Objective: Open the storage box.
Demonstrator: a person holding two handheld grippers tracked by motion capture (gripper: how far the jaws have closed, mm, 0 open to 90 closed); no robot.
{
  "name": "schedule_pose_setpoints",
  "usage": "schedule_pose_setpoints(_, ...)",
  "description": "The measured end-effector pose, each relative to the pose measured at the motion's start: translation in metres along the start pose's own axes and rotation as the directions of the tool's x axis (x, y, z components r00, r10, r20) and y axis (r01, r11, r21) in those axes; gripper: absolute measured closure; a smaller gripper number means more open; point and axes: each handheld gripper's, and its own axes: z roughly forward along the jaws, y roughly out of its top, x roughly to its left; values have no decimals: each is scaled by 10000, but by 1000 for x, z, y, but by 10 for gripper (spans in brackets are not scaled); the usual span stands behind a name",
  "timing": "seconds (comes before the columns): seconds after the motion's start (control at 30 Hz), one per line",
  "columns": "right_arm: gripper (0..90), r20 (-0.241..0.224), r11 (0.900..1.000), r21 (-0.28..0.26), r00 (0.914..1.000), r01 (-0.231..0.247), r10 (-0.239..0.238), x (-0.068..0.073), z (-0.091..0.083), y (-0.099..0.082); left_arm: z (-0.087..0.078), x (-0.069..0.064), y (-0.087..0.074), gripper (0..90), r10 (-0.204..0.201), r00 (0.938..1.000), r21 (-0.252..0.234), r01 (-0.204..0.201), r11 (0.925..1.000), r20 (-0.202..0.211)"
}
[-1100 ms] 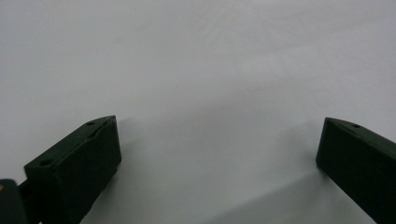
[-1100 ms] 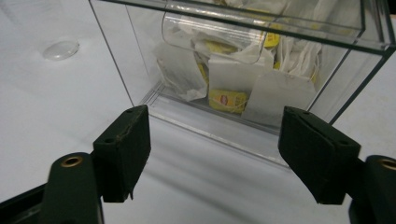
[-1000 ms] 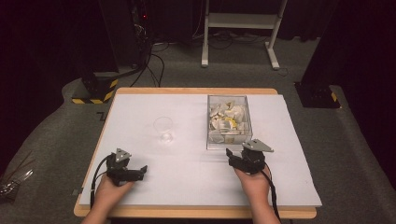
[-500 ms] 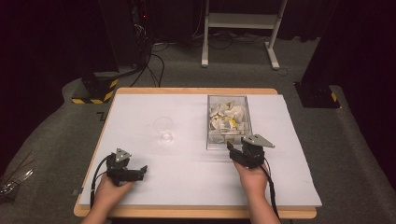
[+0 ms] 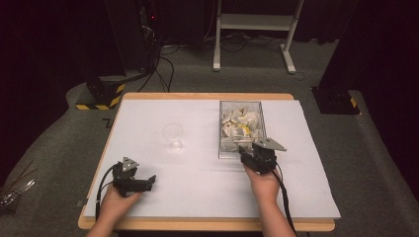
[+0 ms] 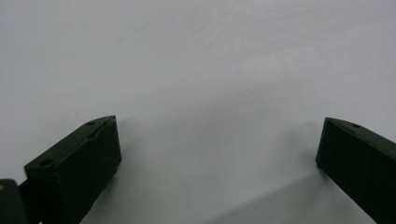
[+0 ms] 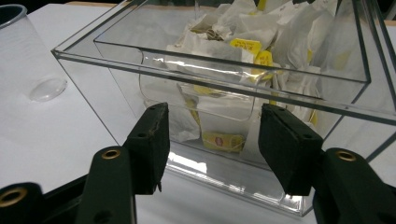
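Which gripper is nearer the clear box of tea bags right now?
Right. The right gripper sits at the near wall of the clear box, jaws apart in front of it. The left gripper rests far off across the table, its jaws open.

You get a brightly lit white table (image 5: 197, 197) against a near-black room. The clear box (image 7: 224, 74) throws glare streaks along its rim. The left gripper view's lower-corner jaws cast soft shadows and look slightly blurred.

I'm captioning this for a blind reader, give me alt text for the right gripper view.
The right gripper, jaws apart, faces the front opening of a clear box of tea bags on a white table. A clear plastic cup stands at upper left.
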Motion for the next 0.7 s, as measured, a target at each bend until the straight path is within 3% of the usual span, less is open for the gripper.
schedule_pose_setpoints(0.23, 482, 62, 9998, -182, 9999, 86, -85, 0, 1, 1, 0, 0, 0, 4, -45, 10000, -51, 45, 10000, 13)
schedule_pose_setpoints(0.7, 453, -99, 9988, -403, 9996, 273, -277, 4, 2, 1, 0, 0, 0, 5, -61, 10000, -61, 61, 10000, -3)
